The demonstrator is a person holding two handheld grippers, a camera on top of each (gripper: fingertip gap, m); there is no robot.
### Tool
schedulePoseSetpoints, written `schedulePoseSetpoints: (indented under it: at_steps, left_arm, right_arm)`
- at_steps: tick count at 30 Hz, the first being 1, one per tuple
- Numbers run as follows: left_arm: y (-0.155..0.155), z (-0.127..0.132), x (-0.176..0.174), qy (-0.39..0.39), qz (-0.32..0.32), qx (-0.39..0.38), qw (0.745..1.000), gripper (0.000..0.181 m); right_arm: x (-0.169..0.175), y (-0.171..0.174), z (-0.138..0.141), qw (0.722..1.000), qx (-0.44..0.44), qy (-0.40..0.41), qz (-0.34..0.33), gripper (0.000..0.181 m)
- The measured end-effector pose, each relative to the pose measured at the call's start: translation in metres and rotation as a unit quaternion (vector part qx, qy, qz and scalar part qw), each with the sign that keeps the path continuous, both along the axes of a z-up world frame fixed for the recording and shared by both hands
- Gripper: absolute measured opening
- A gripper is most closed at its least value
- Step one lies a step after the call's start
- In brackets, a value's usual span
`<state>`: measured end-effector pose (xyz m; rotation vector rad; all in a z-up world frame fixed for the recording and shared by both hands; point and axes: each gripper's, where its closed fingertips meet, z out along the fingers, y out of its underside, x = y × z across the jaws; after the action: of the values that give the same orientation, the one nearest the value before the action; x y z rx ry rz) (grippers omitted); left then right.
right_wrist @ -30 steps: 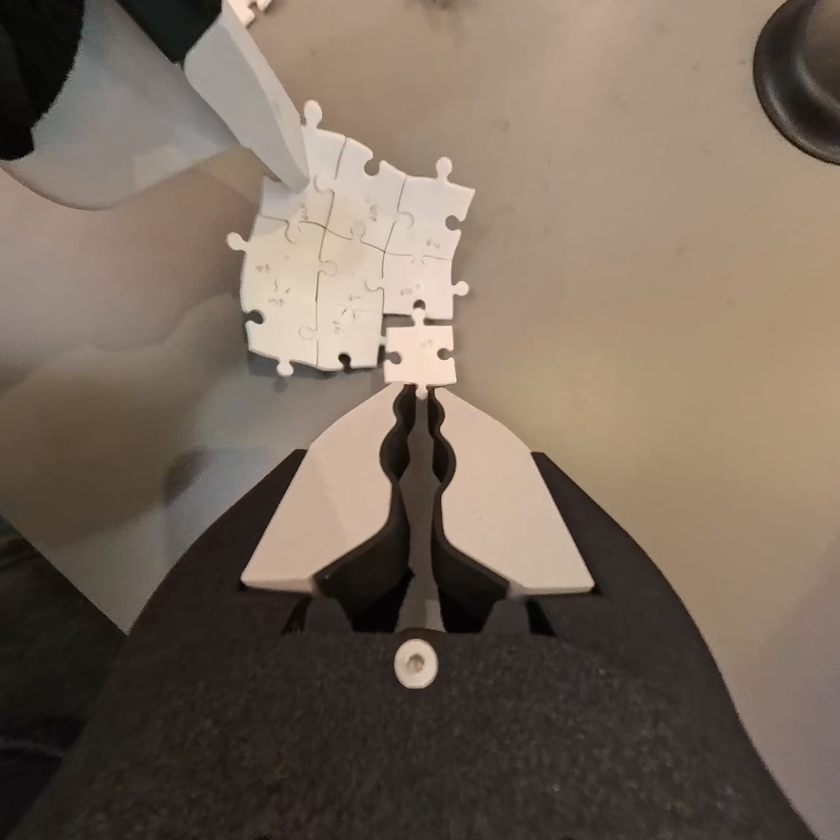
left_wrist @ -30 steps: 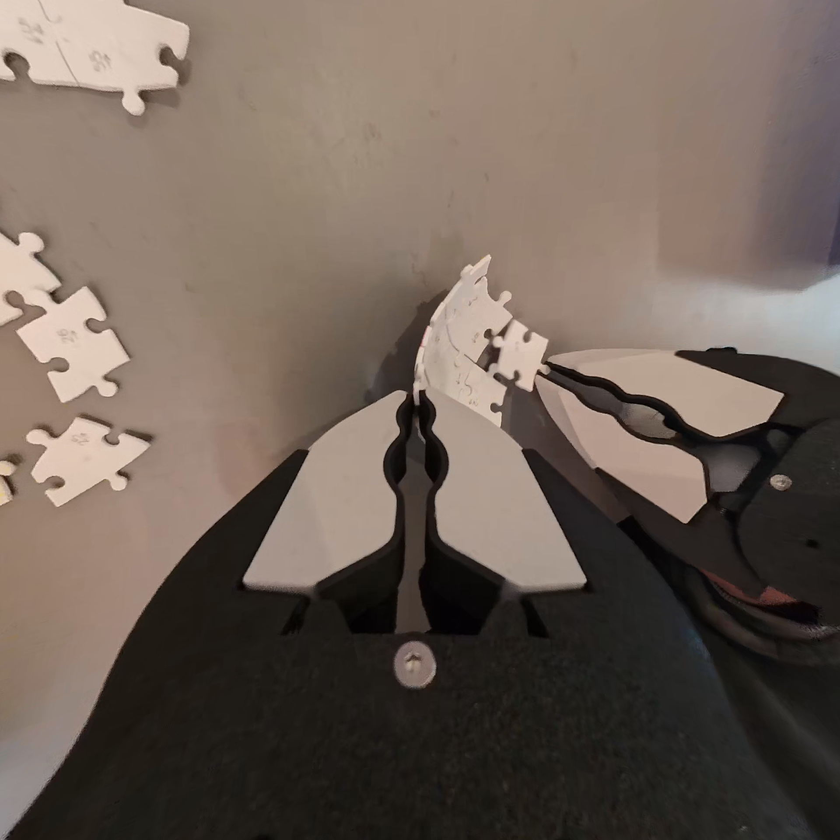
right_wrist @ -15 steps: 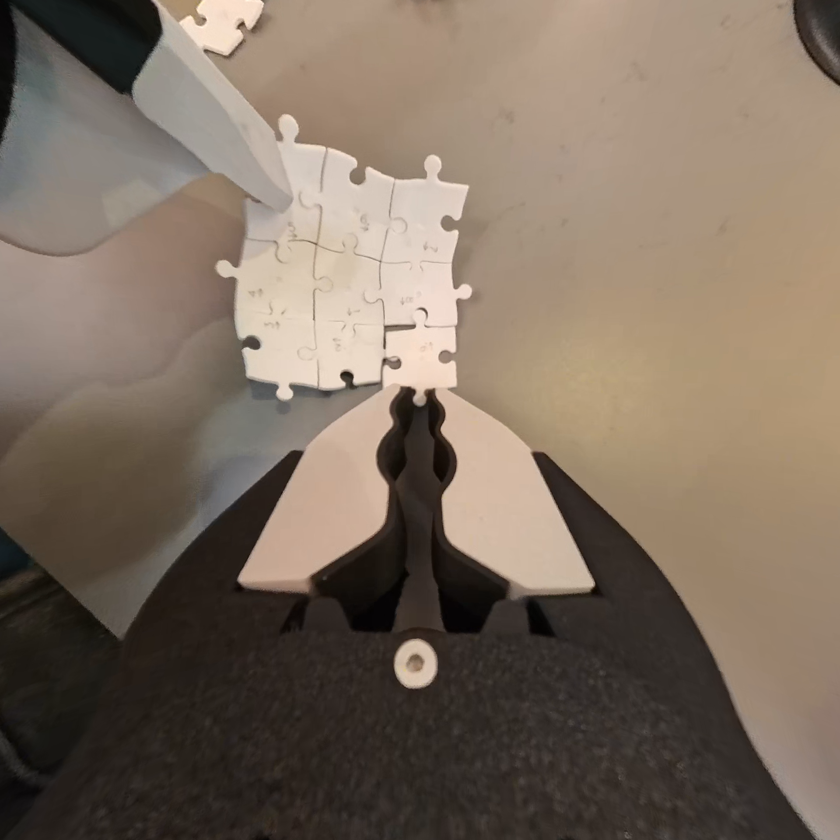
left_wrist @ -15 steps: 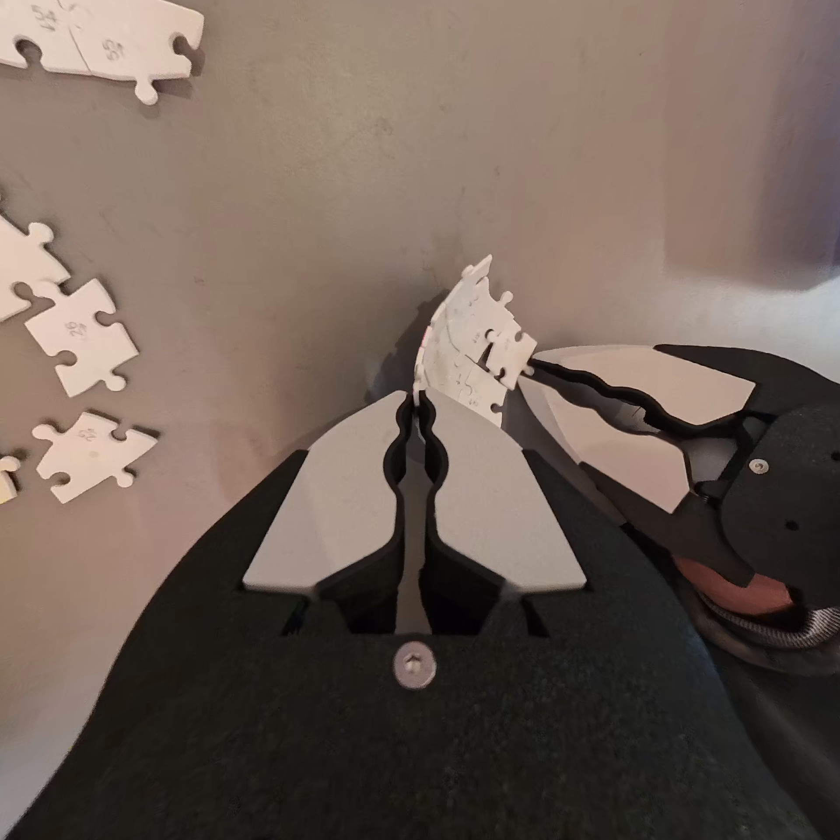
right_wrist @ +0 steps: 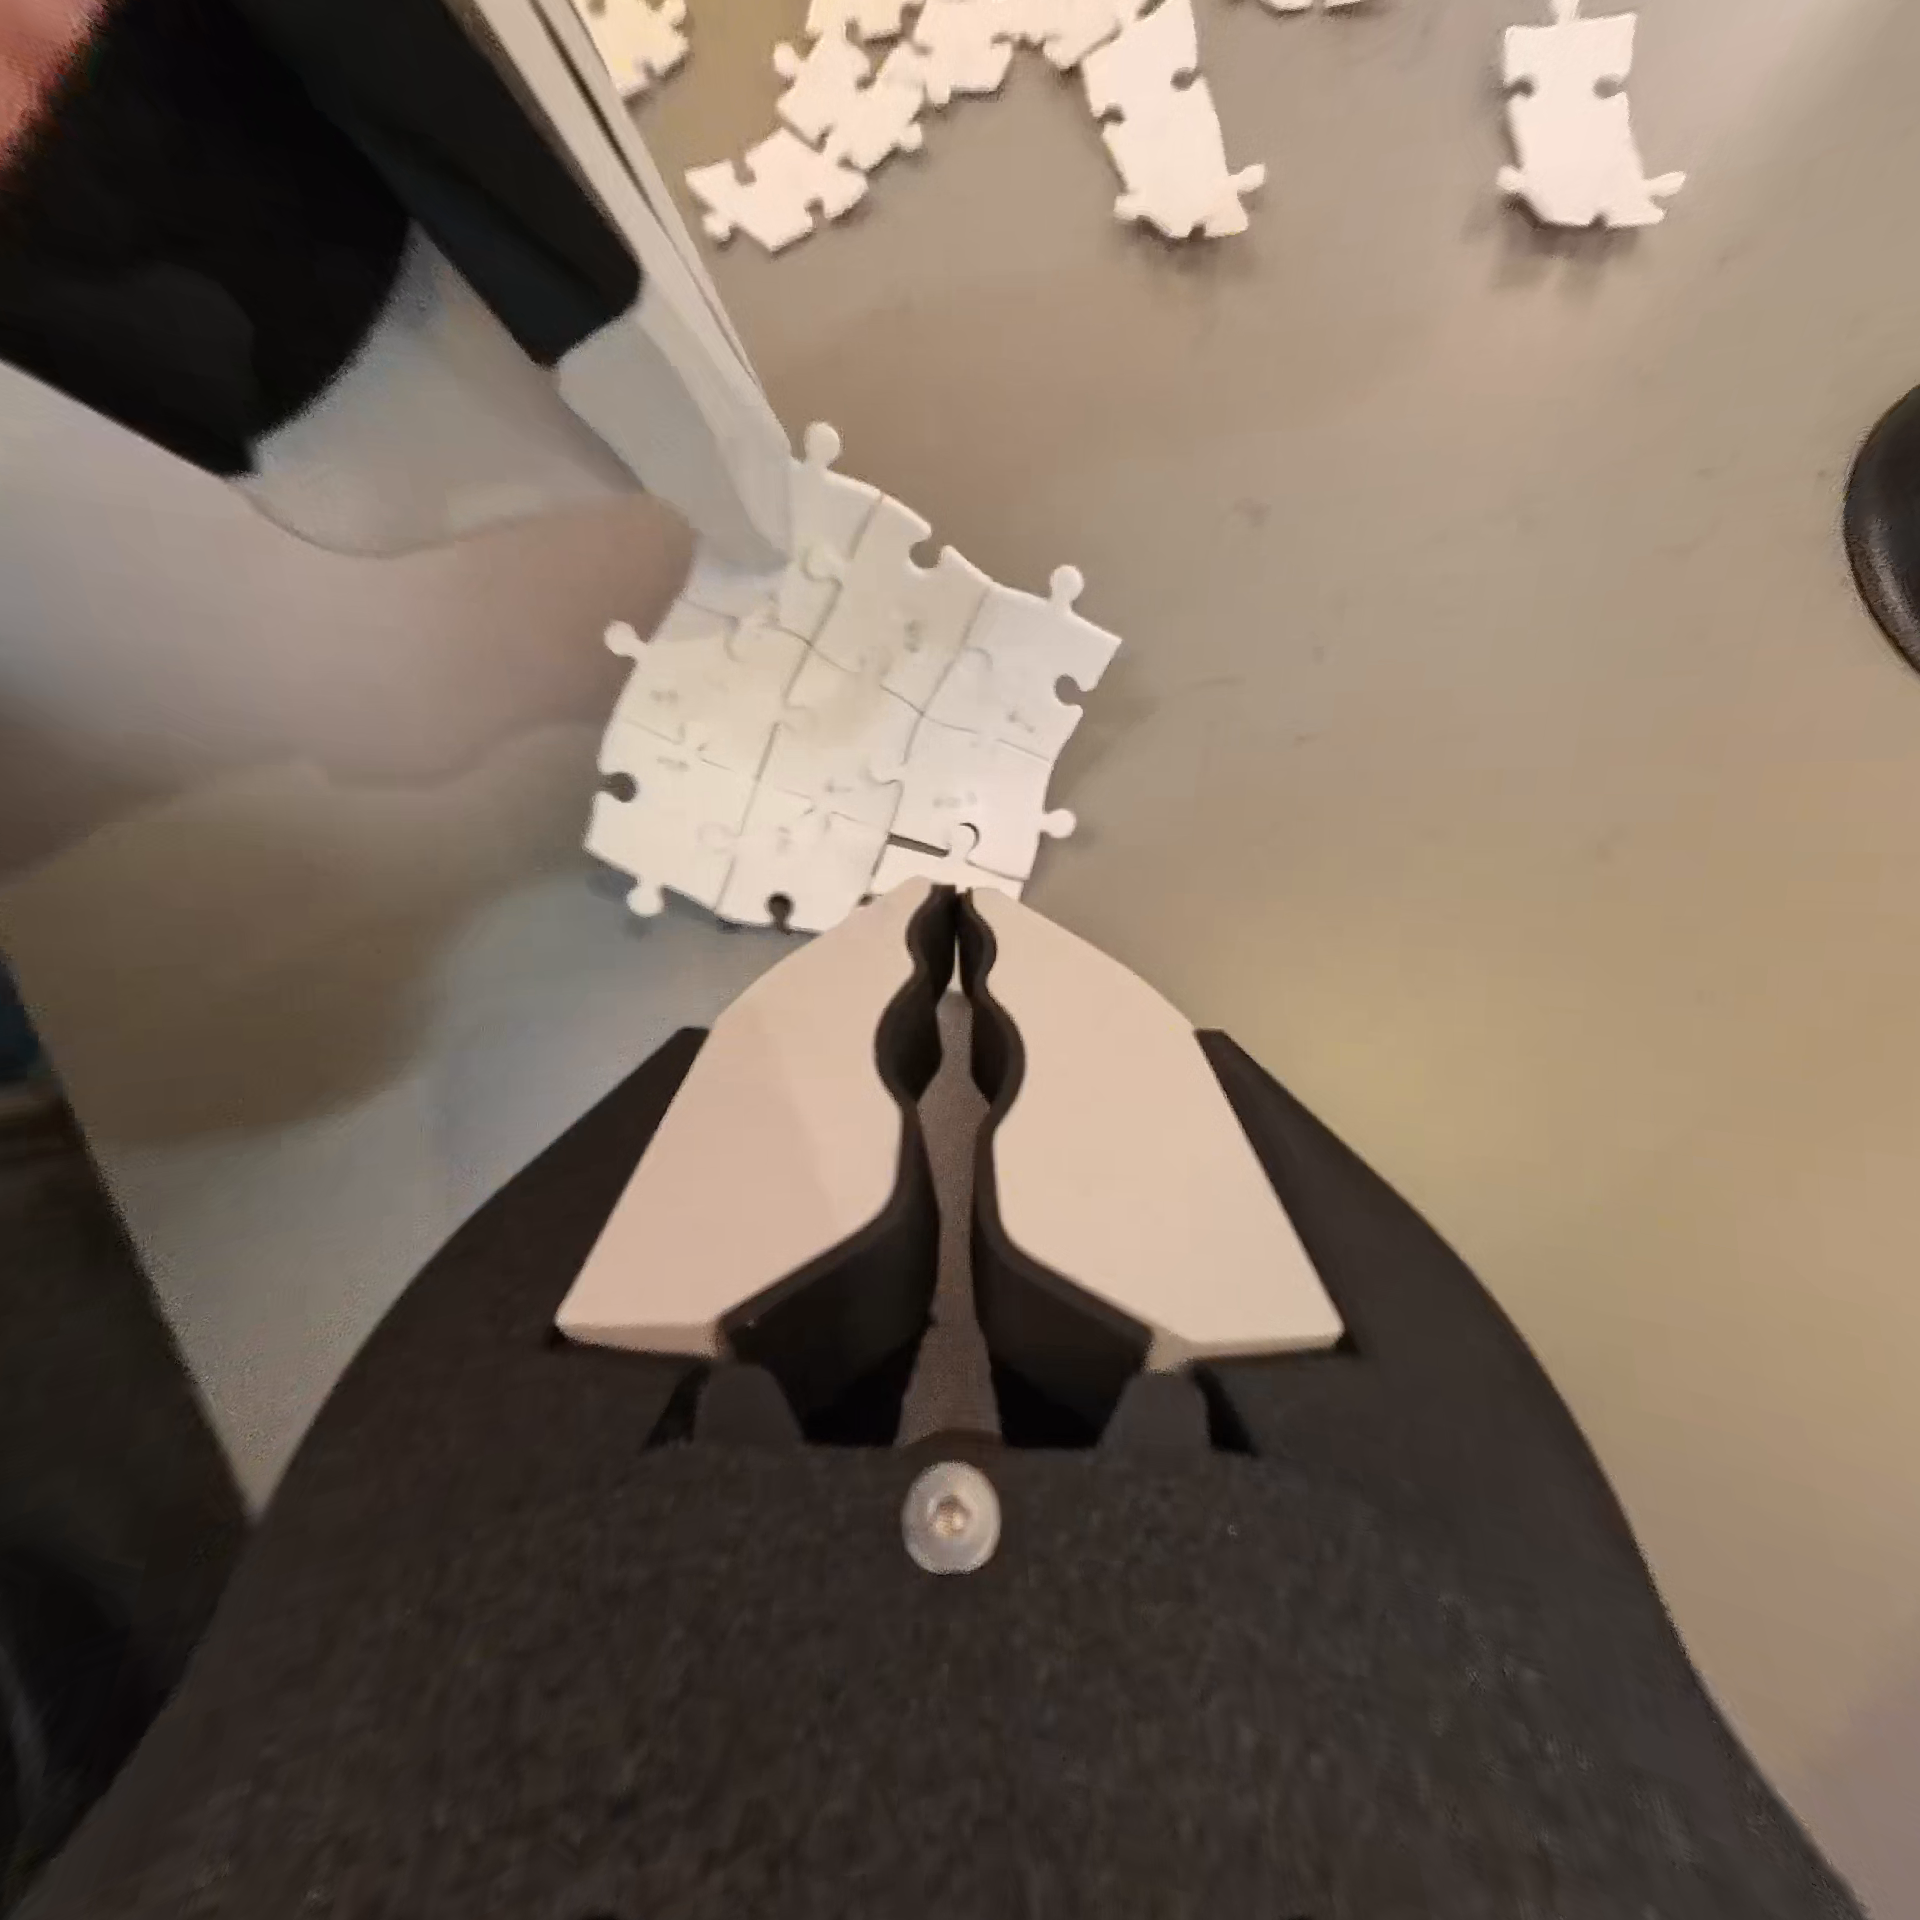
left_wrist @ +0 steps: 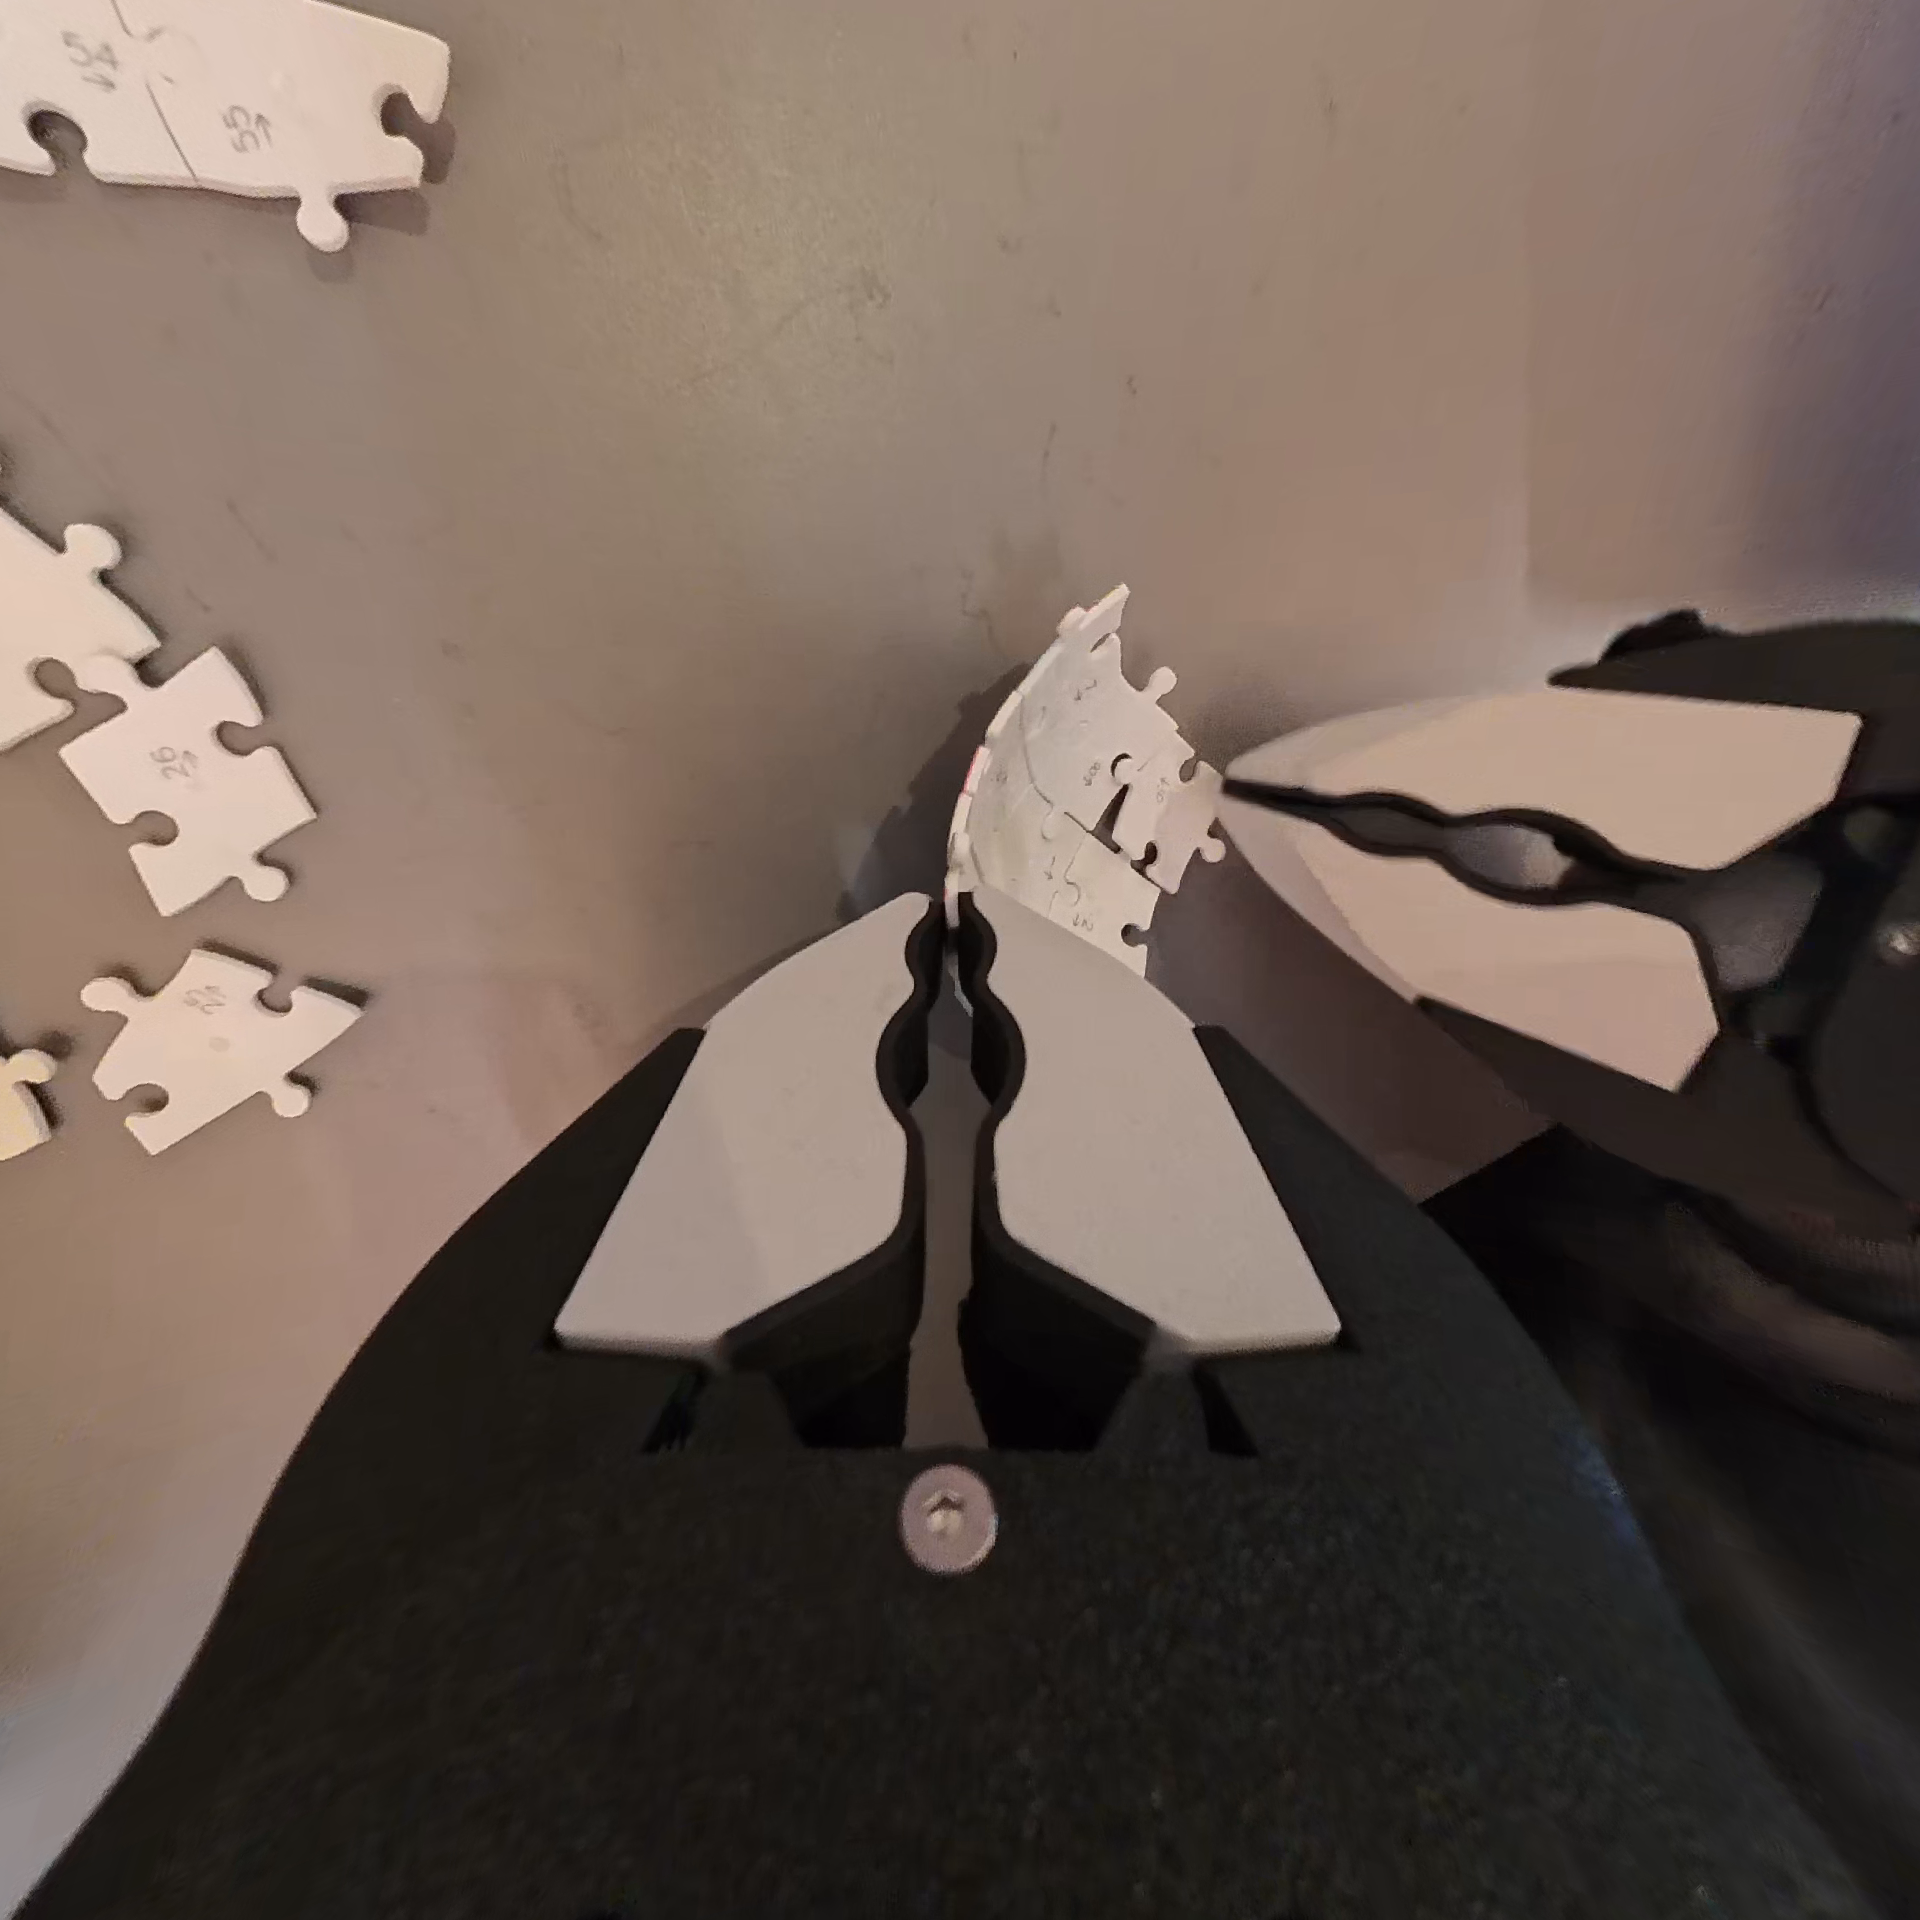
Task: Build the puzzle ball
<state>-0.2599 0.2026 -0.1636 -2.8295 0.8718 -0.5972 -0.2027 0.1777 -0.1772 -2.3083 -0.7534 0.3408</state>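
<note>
Above the grey desk (right_wrist: 1455, 727), a curved puzzle panel (right_wrist: 831, 727) is gripped by the left hand-held gripper (left_wrist: 948, 914); a corner piece (left_wrist: 1179, 821) is pinched by the right hand-held gripper (right_wrist: 956, 902).

The curved puzzle panel (right_wrist: 852, 717) is plain white with faint grey markings on each piece, and a thin pink-red line shows along its edge. The loose puzzle pieces (left_wrist: 187, 779) are white too. The table (left_wrist: 727, 416) is matte grey-brown. Both grippers have pale grey fingers (left_wrist: 769, 1132) on speckled black bodies.
</note>
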Motion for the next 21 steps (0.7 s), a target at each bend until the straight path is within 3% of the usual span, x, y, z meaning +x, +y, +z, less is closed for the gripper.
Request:
schedulePoseSetpoints:
  at_steps: [9,16,21]
  left_arm:
    - [-0.001,-0.001,0.002,0.007,-0.008,-0.006,1.0,0.002]
    - [0.0,0.0,0.005,0.015,-0.009,-0.006,1.0,0.002]
    - [-0.002,0.0,0.004,0.017,-0.008,-0.009,1.0,0.002]
  right_arm:
    - [-0.005,-0.005,-0.015,0.999,-0.011,-0.017,0.038,0.0]
    - [-0.009,-0.007,-0.015,1.0,-0.021,0.002,0.007,0.0]
    - [-0.005,-0.005,-0.016,0.999,-0.006,-0.046,-0.007,0.0]
